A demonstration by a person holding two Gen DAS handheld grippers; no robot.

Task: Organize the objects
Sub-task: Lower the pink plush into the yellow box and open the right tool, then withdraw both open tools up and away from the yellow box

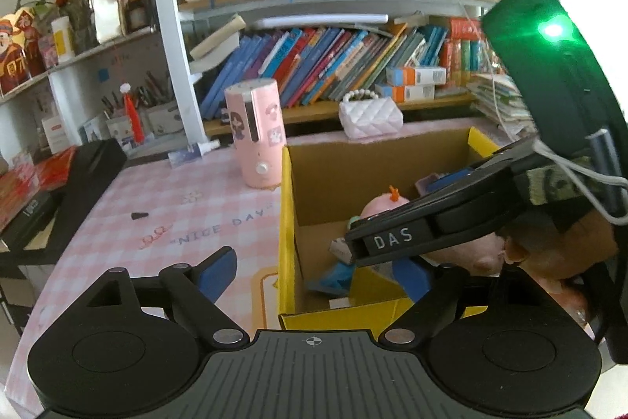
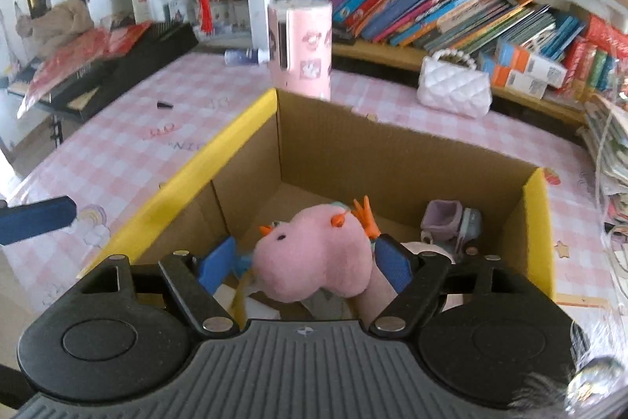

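A cardboard box with yellow-edged flaps (image 2: 219, 160) stands open on the pink checked table; it also shows in the left wrist view (image 1: 285, 222). A pink plush toy with orange horns (image 2: 314, 254) sits between the blue pads of my right gripper (image 2: 310, 264), over the box's near end; the pads sit close to its sides. The plush is partly seen in the left wrist view (image 1: 376, 209). My left gripper (image 1: 314, 273) is open and empty, straddling the box's left wall. The right gripper's body (image 1: 451, 222) crosses that view.
A lilac toy (image 2: 443, 218) and other small items lie in the box. A pink cylindrical appliance (image 1: 257, 134) and a white quilted purse (image 1: 369, 116) stand behind the box. A small black cap (image 1: 139, 215) lies on the table. Black trays (image 1: 78, 183) sit left; bookshelves behind.
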